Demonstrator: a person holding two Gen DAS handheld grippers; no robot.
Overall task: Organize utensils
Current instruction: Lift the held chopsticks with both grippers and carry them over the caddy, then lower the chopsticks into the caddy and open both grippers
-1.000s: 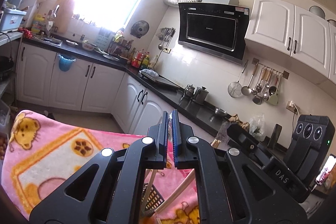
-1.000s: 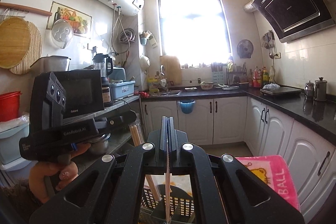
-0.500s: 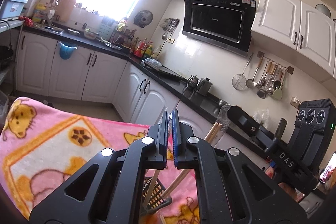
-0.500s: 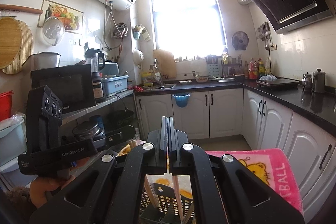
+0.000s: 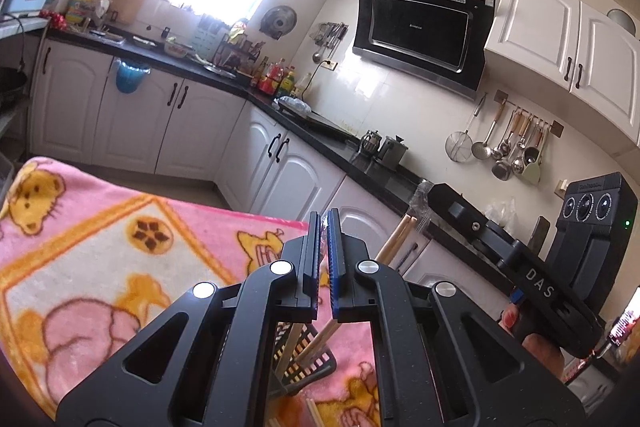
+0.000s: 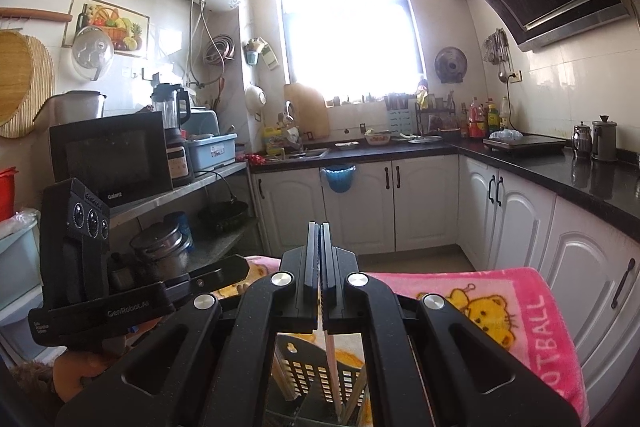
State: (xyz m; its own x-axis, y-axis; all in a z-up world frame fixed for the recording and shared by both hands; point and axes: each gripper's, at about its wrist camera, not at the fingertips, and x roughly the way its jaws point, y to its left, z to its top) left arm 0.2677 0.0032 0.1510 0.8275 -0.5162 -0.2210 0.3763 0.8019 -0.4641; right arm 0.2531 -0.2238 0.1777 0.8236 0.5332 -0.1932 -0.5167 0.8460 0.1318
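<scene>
A black slotted utensil basket (image 5: pixel 310 363) stands on a pink cartoon blanket (image 5: pixel 92 267), below both grippers; it also shows in the right wrist view (image 6: pixel 308 375). Wooden chopsticks (image 5: pixel 394 239) stick up out of it. My left gripper (image 5: pixel 324 223) is shut, with nothing visible between its pads, above the basket. My right gripper (image 6: pixel 319 231) is shut on a chopstick (image 6: pixel 332 367) that hangs down from its pads into the basket. The right gripper's body appears in the left wrist view (image 5: pixel 520 259), the left gripper's body in the right wrist view (image 6: pixel 120 291).
Loose chopsticks (image 5: pixel 312 411) lie on the blanket in front of the basket. White cabinets with a black counter (image 6: pixel 560 171) run along the right and the back. A shelf with a microwave (image 6: pixel 112 155) and pots stands on the left.
Both grippers have dropped lower toward the basket. The chopstick in my right gripper has gone down into the basket. The left gripper's view has tilted and swung left.
</scene>
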